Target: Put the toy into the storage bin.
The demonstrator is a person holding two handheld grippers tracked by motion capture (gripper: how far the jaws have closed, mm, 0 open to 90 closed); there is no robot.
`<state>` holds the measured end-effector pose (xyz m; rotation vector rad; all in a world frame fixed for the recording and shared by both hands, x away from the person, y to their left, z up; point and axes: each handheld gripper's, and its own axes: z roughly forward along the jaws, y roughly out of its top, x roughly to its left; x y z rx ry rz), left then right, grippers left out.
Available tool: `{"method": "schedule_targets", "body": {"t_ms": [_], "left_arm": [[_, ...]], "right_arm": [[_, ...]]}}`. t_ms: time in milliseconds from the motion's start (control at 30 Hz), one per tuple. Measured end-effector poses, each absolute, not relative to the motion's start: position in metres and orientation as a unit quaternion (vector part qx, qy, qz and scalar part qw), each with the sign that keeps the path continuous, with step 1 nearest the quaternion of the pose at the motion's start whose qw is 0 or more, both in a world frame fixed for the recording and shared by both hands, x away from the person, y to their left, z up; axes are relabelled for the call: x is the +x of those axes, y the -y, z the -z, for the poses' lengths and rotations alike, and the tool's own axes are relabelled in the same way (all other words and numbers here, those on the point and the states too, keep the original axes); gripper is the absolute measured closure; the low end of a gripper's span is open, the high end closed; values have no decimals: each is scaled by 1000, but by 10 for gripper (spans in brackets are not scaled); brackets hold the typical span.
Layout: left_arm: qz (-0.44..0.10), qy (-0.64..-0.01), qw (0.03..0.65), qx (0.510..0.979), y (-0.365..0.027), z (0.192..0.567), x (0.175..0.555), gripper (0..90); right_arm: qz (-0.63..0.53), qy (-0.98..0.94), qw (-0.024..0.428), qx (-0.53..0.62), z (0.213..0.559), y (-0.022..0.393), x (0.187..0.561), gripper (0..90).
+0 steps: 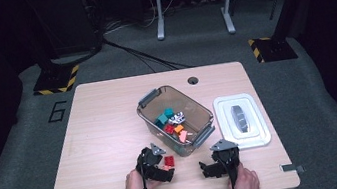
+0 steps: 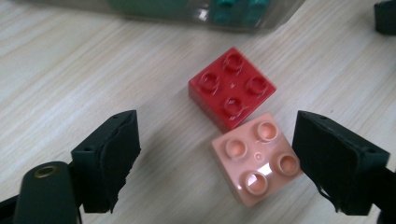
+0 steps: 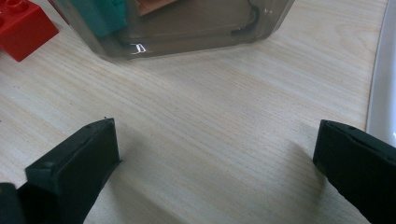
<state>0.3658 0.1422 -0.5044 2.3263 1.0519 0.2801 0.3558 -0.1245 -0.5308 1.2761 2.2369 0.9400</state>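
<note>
Grey carpet floor (image 1: 22,146), dark room

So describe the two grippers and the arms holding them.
Both grippers, left and right, are black, each topped with a grey three-cornered plate. Each has two blocky black jaws faced with dark pads; the left gripper's pads look frayed at the edges. A black cable trails from each back along the forearm. The forearms are bare, with no sleeves in view.

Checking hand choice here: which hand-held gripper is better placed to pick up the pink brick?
Left. The left hand-held gripper has its open jaws either side of the pink brick; the right hand-held gripper faces bare table.
</note>
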Motion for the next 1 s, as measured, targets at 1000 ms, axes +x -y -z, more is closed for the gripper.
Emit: {"method": "schedule_targets", "body": {"t_ms": [1000], "left_arm": [[-110, -408, 290, 858, -196, 483, 375, 590]], "right_arm": [[-336, -799, 198, 458, 531, 124, 356, 0]]}}
